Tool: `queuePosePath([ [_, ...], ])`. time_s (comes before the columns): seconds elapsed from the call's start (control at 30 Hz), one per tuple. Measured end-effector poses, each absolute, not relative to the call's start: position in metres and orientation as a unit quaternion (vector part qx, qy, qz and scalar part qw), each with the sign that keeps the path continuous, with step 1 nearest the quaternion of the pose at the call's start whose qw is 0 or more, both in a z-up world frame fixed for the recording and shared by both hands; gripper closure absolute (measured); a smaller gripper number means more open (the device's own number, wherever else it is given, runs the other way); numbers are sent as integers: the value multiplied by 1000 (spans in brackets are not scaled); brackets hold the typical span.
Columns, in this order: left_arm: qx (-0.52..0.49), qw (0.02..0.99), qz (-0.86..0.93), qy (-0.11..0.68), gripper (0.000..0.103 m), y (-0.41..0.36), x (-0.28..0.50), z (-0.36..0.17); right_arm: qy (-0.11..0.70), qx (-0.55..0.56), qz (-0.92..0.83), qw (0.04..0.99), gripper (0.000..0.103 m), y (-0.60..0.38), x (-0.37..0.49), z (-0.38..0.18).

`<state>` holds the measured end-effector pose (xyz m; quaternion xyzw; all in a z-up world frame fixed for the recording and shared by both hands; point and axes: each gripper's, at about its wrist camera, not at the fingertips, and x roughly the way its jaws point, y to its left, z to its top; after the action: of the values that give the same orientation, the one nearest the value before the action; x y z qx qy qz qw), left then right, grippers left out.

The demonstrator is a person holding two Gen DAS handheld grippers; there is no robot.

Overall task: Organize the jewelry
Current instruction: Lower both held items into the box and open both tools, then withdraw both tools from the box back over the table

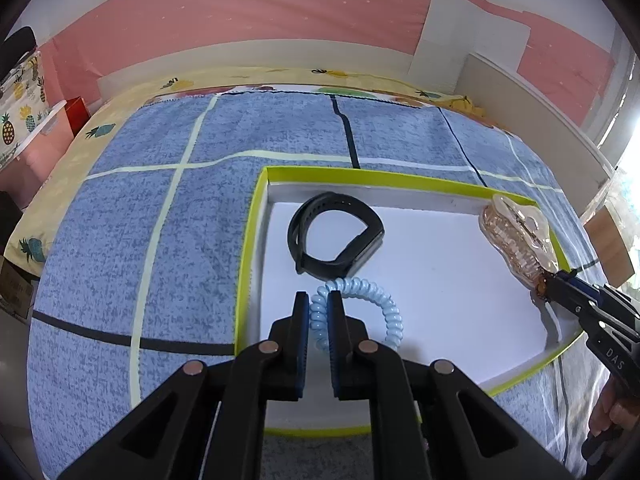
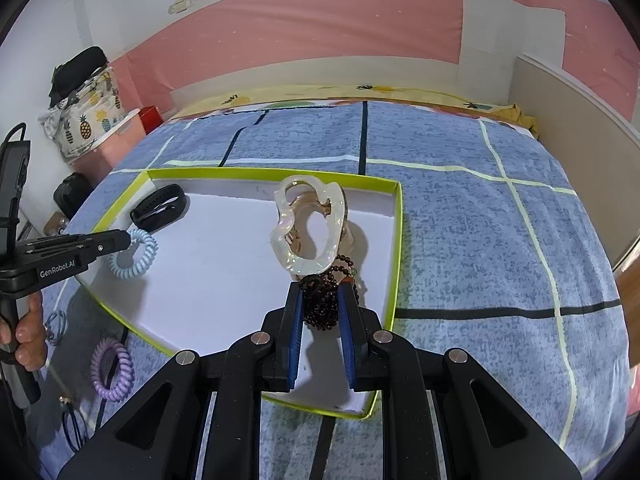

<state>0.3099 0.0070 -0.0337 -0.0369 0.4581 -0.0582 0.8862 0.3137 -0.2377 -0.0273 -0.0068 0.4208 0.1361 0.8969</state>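
On my left, outside the tray, a purple coil hair tie (image 2: 111, 372) lies on the blue plaid blanket (image 2: 460, 232), with a thin blue hair band (image 2: 56, 324) just beyond it near my left hand (image 2: 28, 336).

The shallow white tray with a lime-green rim (image 1: 248, 248) sits on the blanket. In its far left corner lies a black fitness band (image 1: 334, 236), curled in a loop. Just in front of it is the light blue coil hair tie (image 1: 360, 304); my left gripper (image 1: 319, 308) has its fingers drawn narrow and pinched on one side of that coil, which rests on the tray floor, its loop nearly touching the black band.

Toward the tray's right side, my right gripper (image 2: 322, 300) is clamped on a bunch of dark brown beads (image 2: 320, 308), with a green bead and a reddish one showing by my right finger. A clear, pearly hair claw clip (image 2: 308, 228) stands up from the beads, tilted away from me; I cannot tell whether it is hooked on the beads or gripped with them. In the left wrist view the clip hangs over the tray's right rim, and its shadow falls on the white floor.

Beyond the blanket there is a pineapple-print sheet (image 1: 132, 112), a pink wall (image 2: 320, 28), and at the far left a pineapple-print bag (image 2: 84, 124) on a pink box.
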Motion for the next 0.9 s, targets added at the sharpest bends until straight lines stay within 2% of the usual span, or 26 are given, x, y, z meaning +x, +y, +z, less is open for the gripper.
queuePosePath([
  [0.53,-4,896,-47,441,92,6,296,-34,431,-18,143,891,82,-233,304,-32],
  [0.7,8,901,-48,432,92,4,290,-31,420,-10,145,896,72,-236,296,-25],
  [0.77,10,903,-50,426,87,4,286,-28,413,-5,147,899,68,-237,291,-20],
  [0.8,9,904,-52,425,81,4,284,-27,410,-3,148,900,68,-238,289,-18],
  [0.9,7,905,-52,421,79,8,277,-22,402,2,151,903,68,-240,278,-11],
])
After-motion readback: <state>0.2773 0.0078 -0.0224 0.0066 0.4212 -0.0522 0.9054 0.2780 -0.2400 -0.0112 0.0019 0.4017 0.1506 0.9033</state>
